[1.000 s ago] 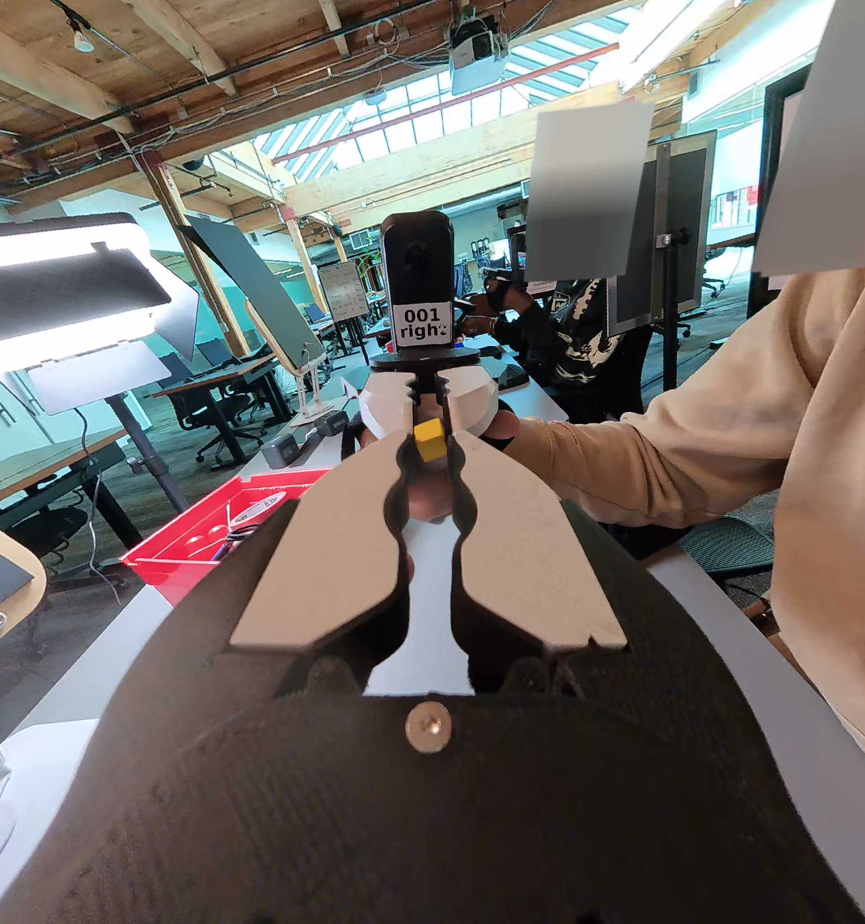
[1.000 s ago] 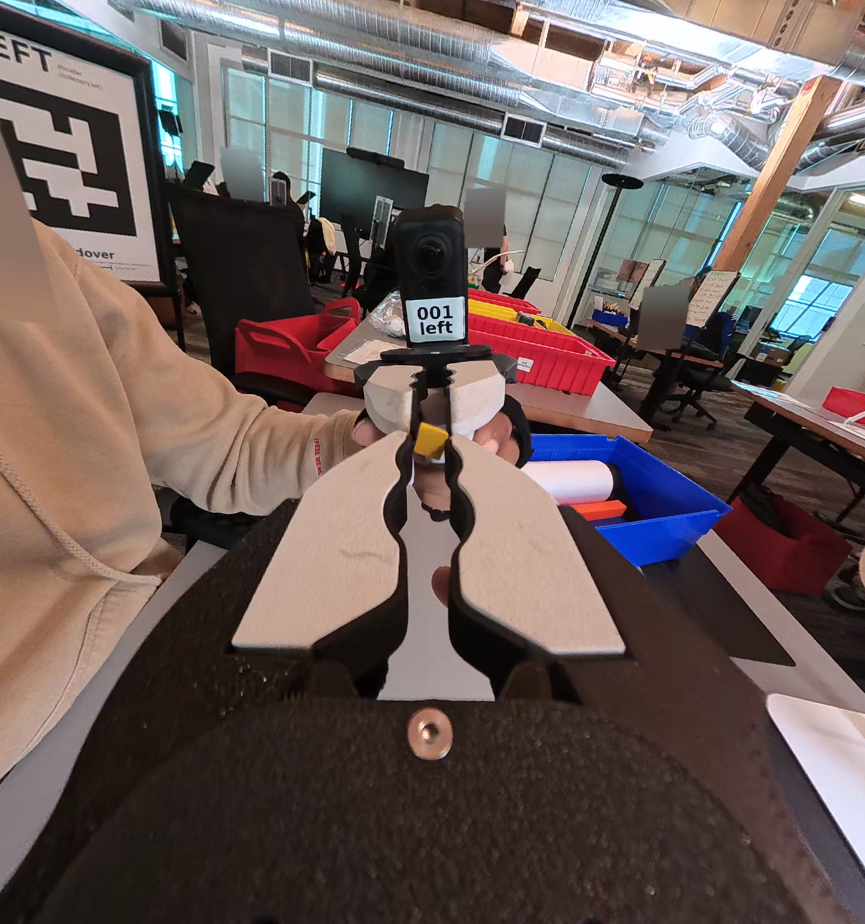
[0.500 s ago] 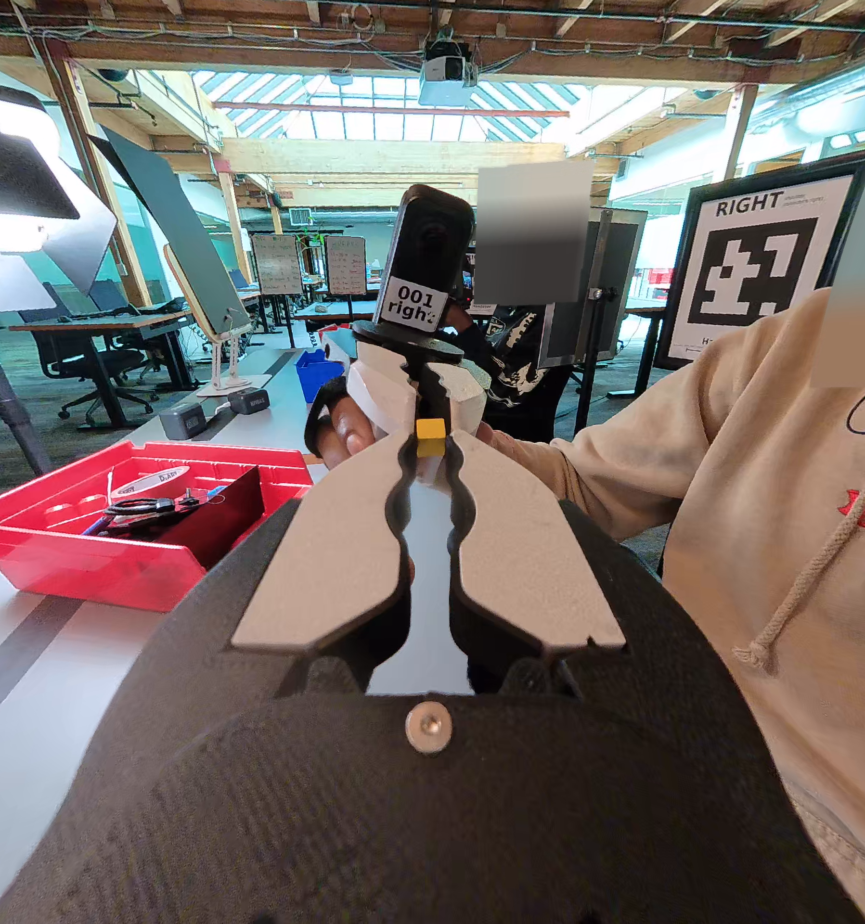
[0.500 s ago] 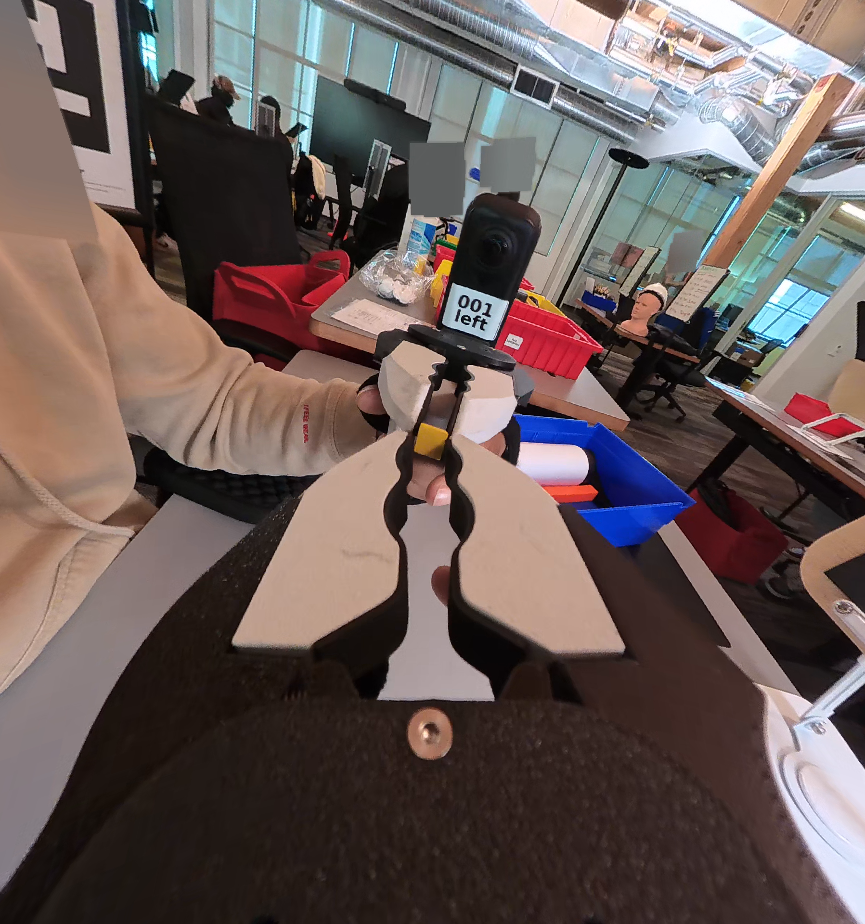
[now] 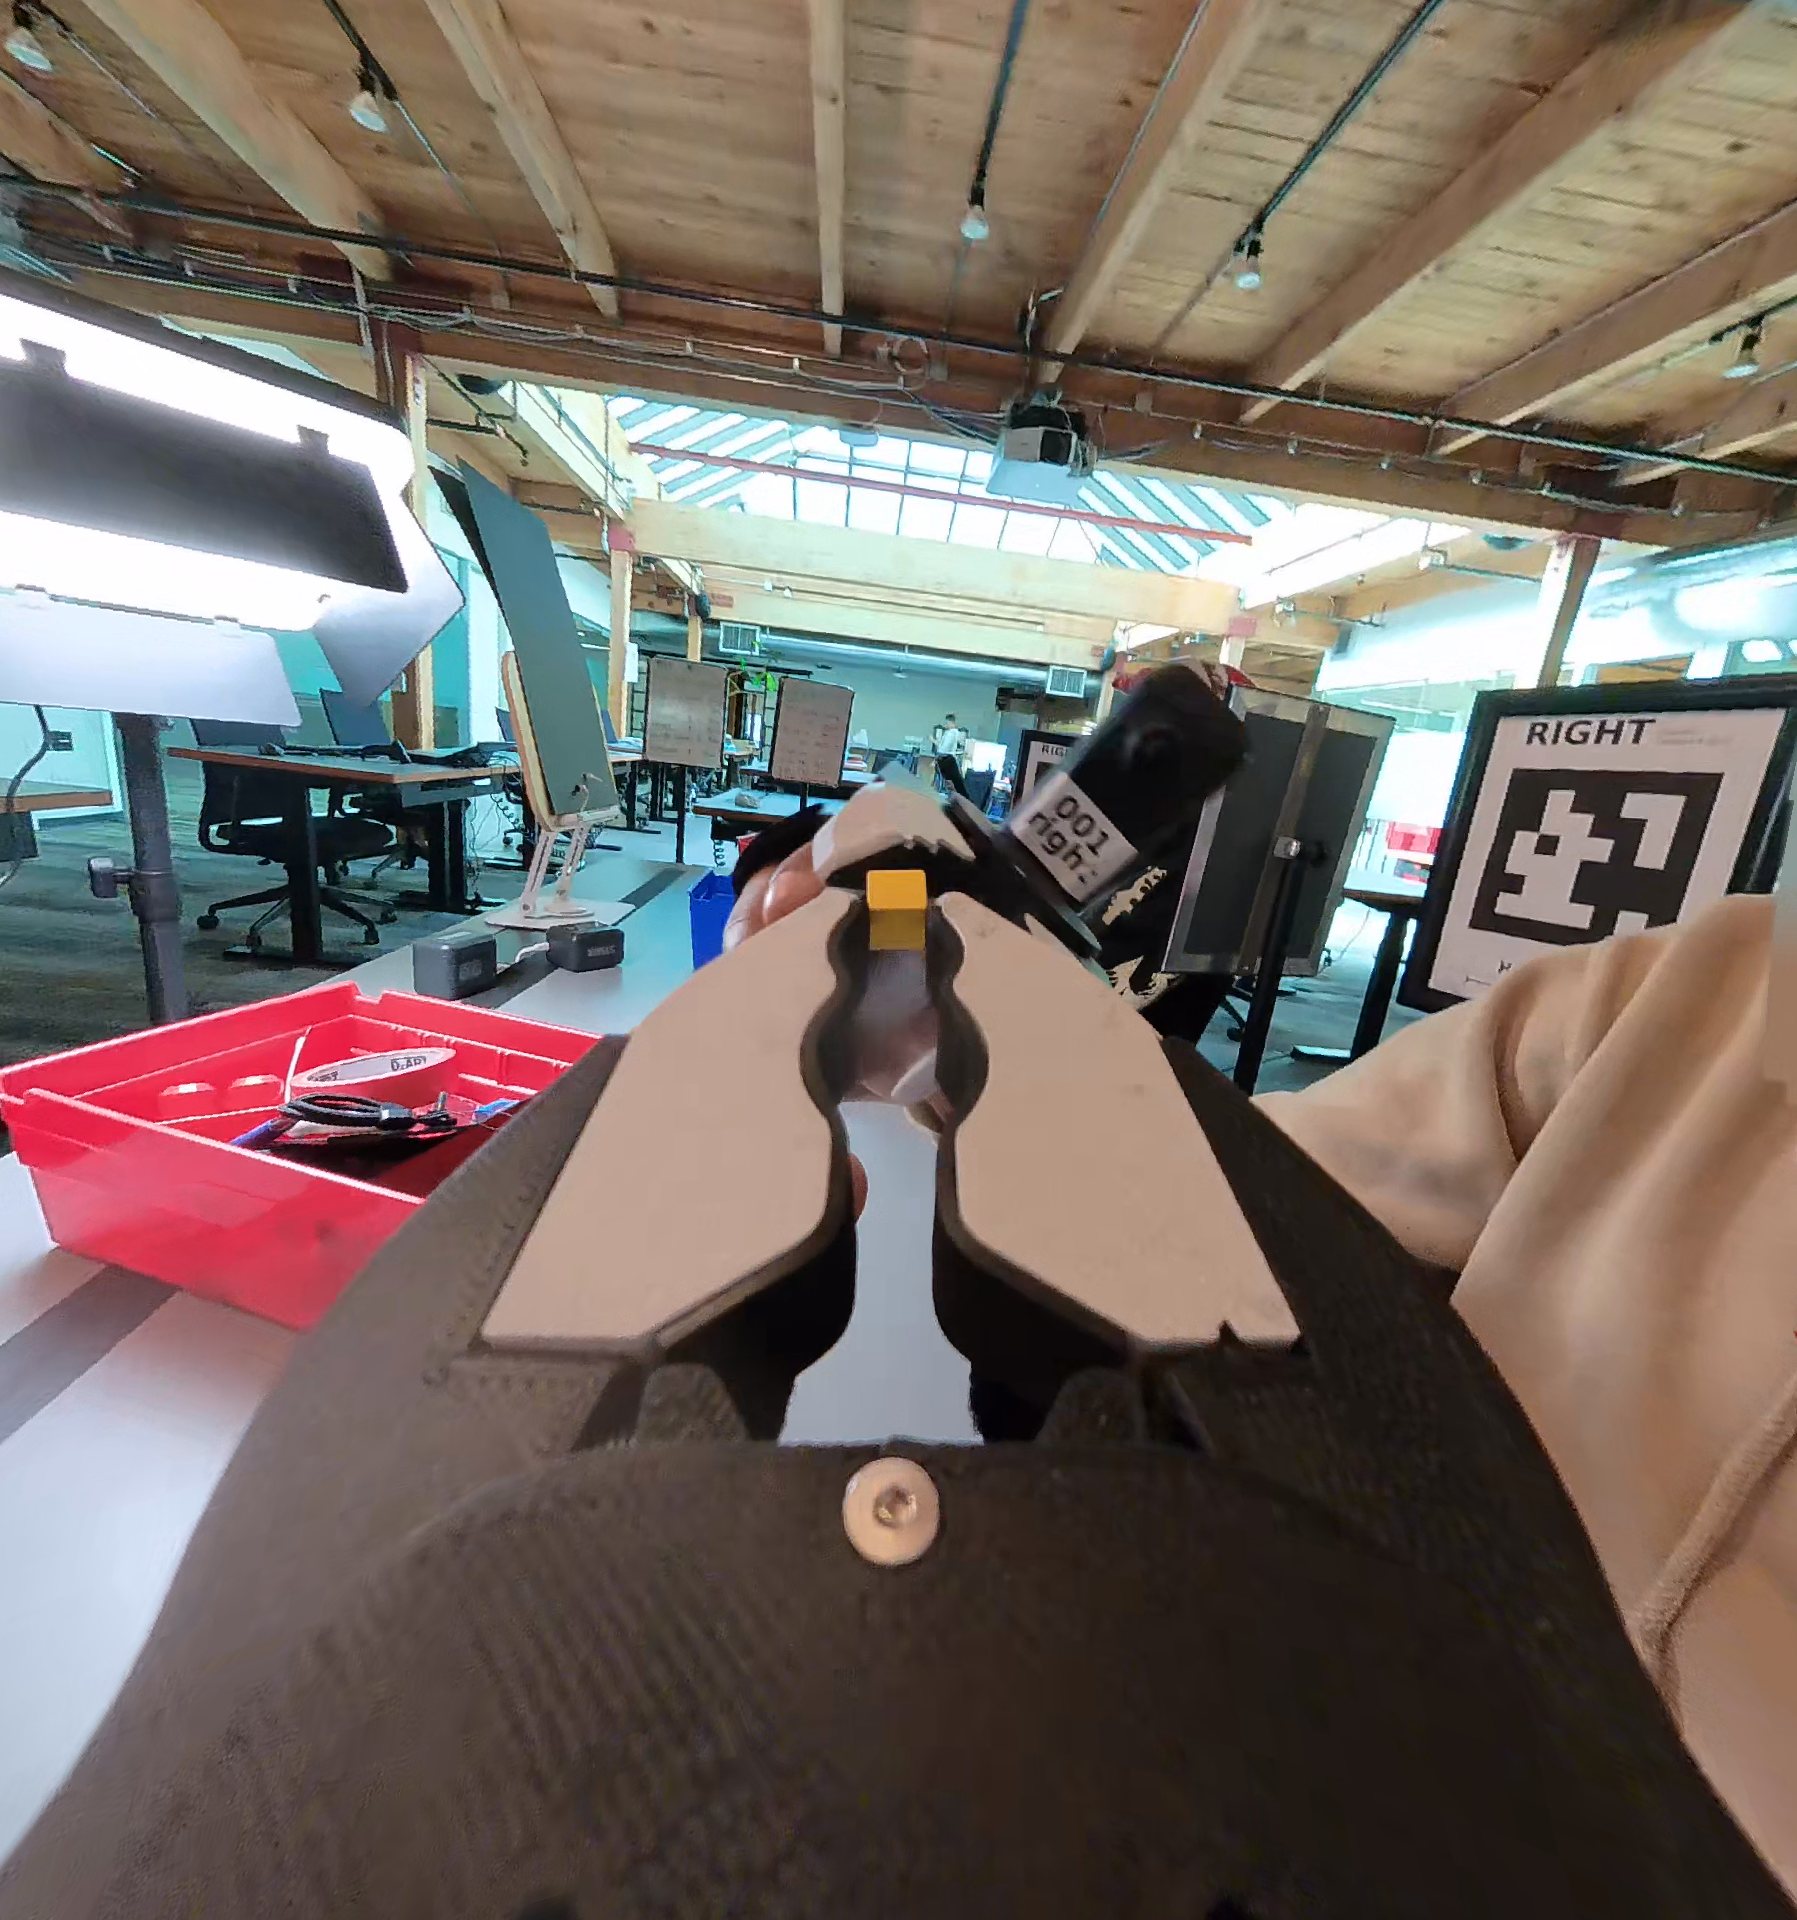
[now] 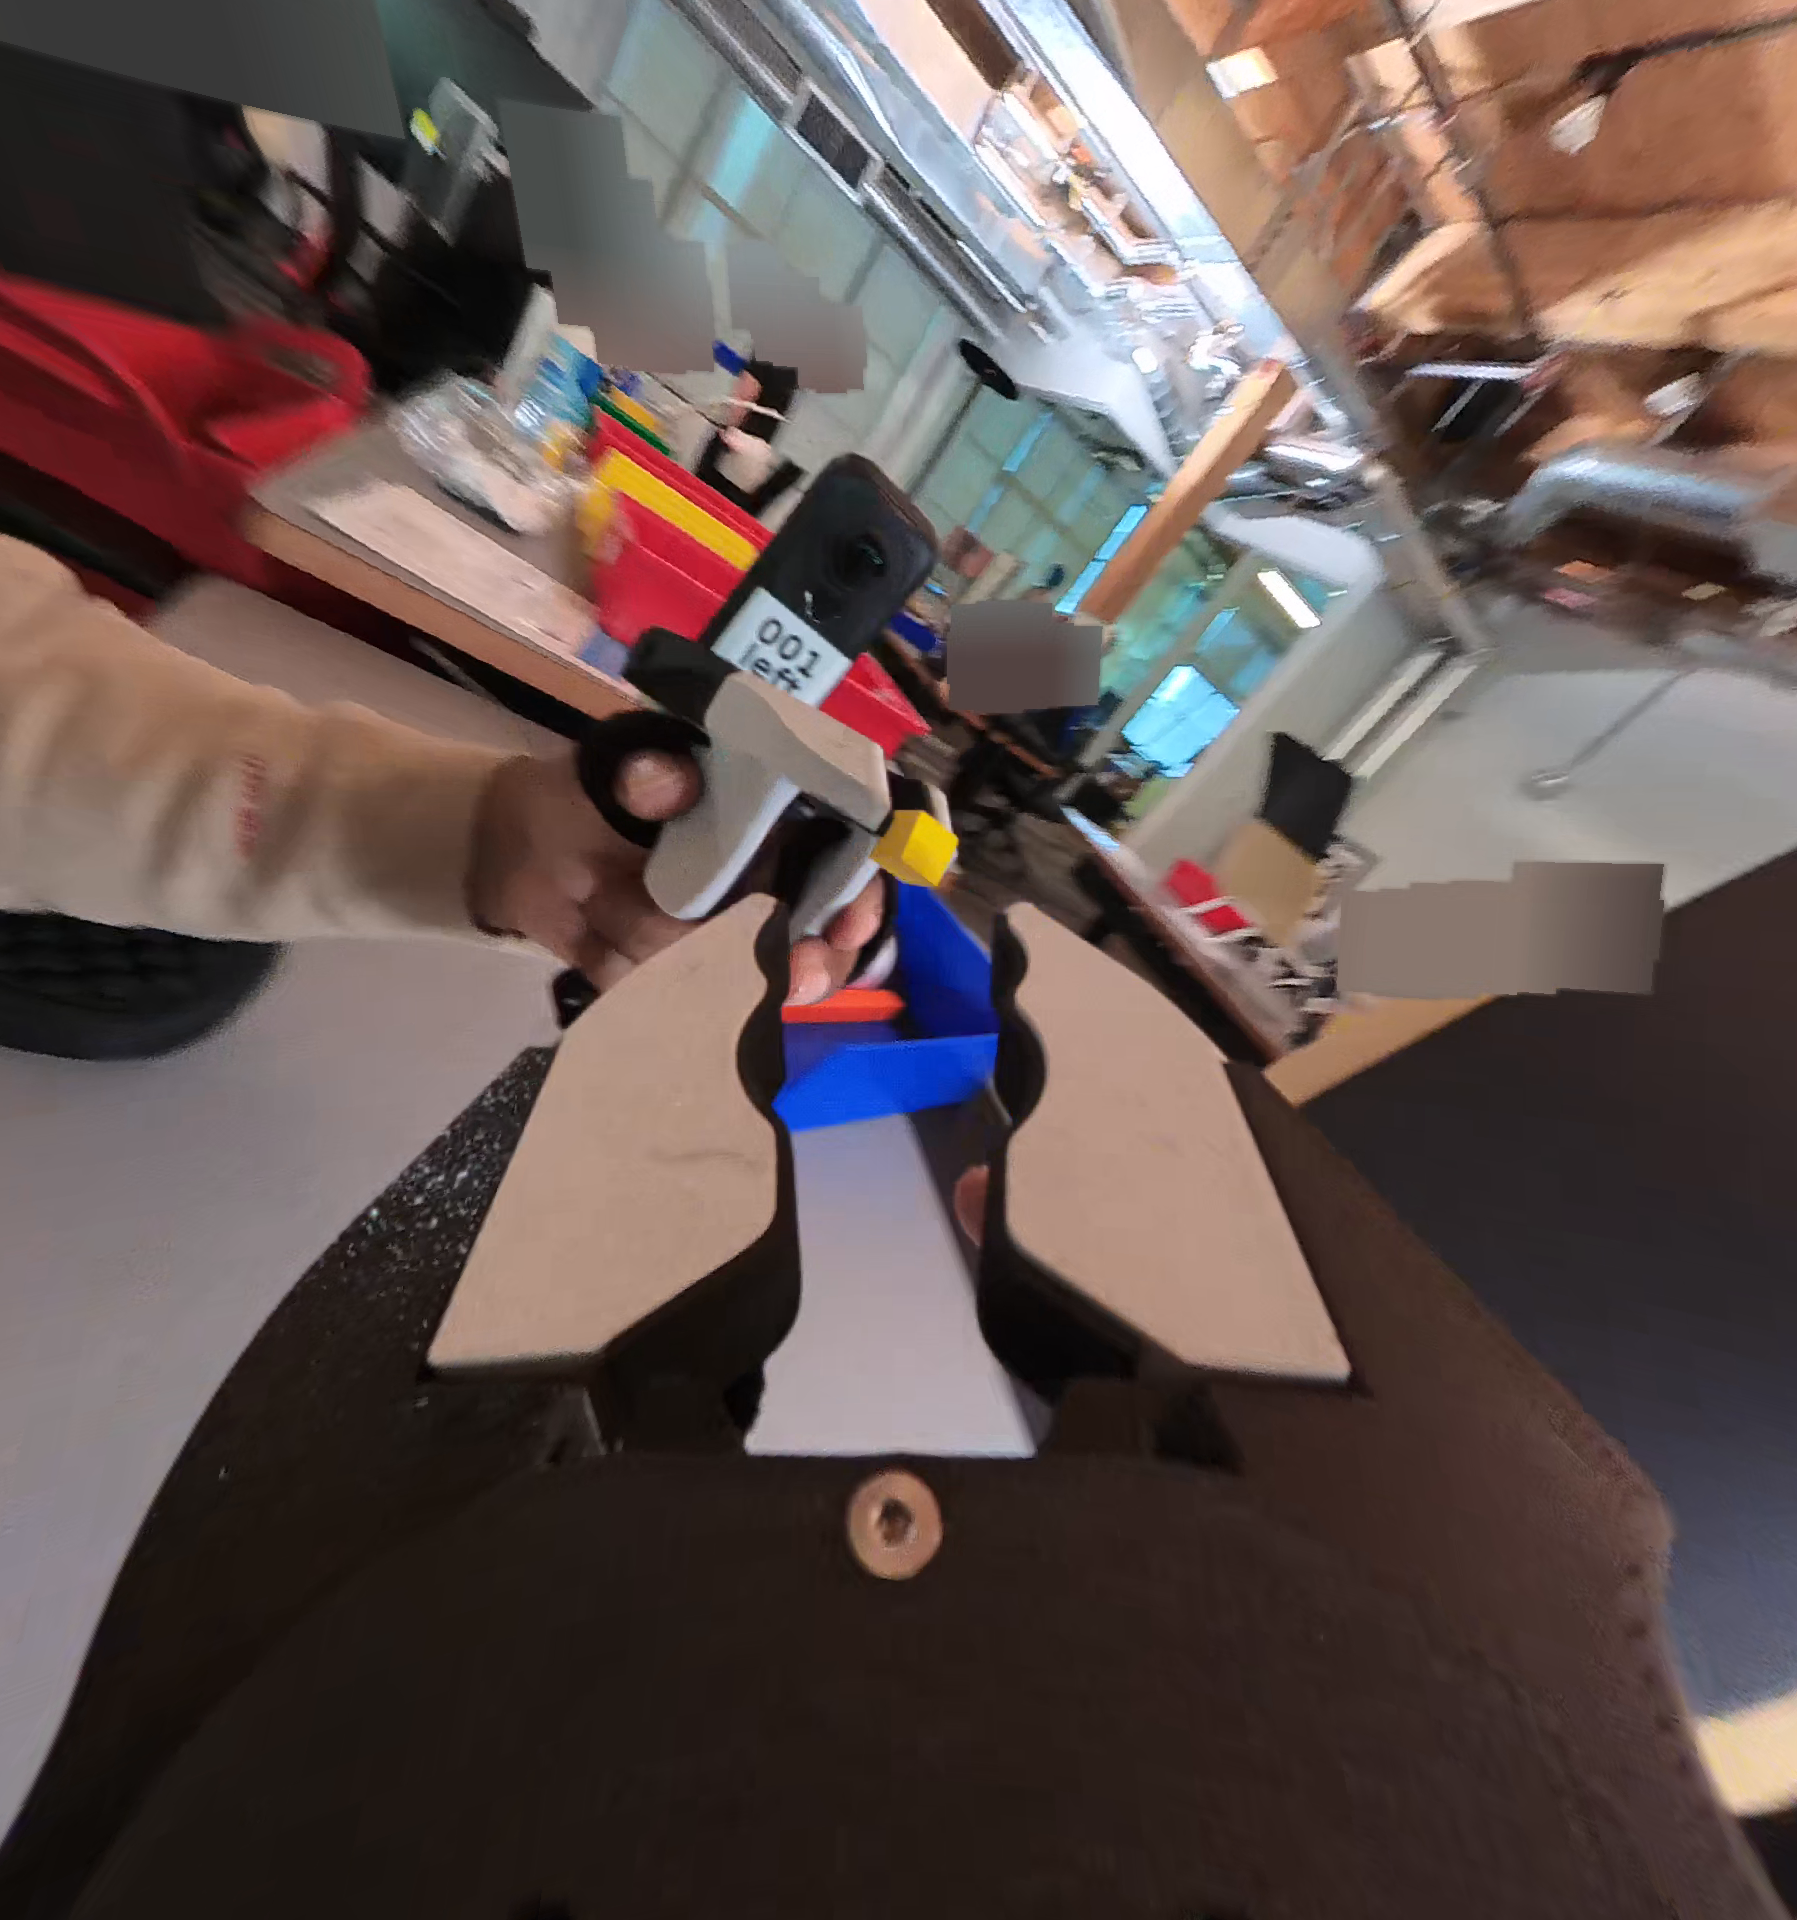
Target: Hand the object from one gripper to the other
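Observation:
A small yellow cube (image 5: 896, 906) is pinched between the tips of my left gripper (image 5: 896, 916), which is shut on it and holds it in the air above the table. In the right wrist view the same cube (image 6: 915, 847) sits at the tip of the left gripper (image 6: 873, 842), up and slightly left of my own fingers. My right gripper (image 6: 886, 925) is open and empty, a short way from the cube and not touching it. In the left wrist view the right gripper (image 5: 878, 826) shows tilted just behind the cube.
A red tray (image 5: 198, 1174) with tape and cables sits on the grey table (image 5: 42, 1455) at the left. A blue bin (image 6: 873, 1070) stands beyond my right fingers. A person's beige sleeve (image 5: 1496, 1143) fills the right side. A light panel on a stand (image 5: 146, 582) is far left. Left and right tips are no more than a few centimetres apart.
Both grippers were shut on the cube before. Now the right gripper has opened, let go and drawn back with a tilt. The left gripper keeps the cube.

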Demonstrator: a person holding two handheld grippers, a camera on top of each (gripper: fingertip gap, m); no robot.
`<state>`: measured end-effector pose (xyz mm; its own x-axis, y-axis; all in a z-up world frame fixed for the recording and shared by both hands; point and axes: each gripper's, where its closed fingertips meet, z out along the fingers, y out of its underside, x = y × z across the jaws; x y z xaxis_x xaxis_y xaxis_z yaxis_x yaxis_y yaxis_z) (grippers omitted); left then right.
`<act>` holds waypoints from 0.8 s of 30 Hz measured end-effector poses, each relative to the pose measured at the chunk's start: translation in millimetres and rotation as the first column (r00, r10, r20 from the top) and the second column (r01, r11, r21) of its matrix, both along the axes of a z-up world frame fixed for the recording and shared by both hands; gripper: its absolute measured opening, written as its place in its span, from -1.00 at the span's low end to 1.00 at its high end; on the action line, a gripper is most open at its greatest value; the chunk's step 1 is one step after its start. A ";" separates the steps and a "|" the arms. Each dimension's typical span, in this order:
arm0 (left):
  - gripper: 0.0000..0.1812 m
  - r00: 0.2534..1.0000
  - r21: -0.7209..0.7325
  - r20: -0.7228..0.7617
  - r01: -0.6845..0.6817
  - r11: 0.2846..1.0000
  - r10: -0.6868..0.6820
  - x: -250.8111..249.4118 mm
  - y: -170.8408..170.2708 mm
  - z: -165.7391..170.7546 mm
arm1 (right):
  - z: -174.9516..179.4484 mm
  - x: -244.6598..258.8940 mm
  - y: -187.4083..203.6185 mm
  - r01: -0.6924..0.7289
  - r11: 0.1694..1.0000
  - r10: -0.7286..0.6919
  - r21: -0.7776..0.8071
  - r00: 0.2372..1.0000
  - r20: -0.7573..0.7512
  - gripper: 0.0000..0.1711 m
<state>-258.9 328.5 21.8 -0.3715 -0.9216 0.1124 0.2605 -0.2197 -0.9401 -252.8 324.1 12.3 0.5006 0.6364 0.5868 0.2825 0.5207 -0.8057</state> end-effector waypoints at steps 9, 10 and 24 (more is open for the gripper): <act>-0.89 0.995 -0.024 -0.020 0.095 0.995 -0.095 2.4 -13.3 -3.5 | 3.7 -7.0 -2.4 0.090 0.982 -0.102 0.165 0.993 0.067 -0.67; -0.89 0.994 -0.022 -0.027 0.106 0.994 -0.106 2.7 -15.3 -4.4 | 3.4 -7.5 -3.7 0.080 0.984 -0.092 0.159 0.993 0.070 -0.67; -0.87 0.994 -0.047 -0.057 0.090 0.995 -0.093 6.0 -8.8 -9.2 | 1.0 -7.9 -4.1 0.093 0.980 -0.114 0.178 0.987 0.109 -0.81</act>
<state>-252.9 319.7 12.5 -0.4452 -0.8778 0.1771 0.1814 -0.2820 -0.9421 -260.7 320.0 13.2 0.4791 0.4694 0.7417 0.4300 0.6111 -0.6646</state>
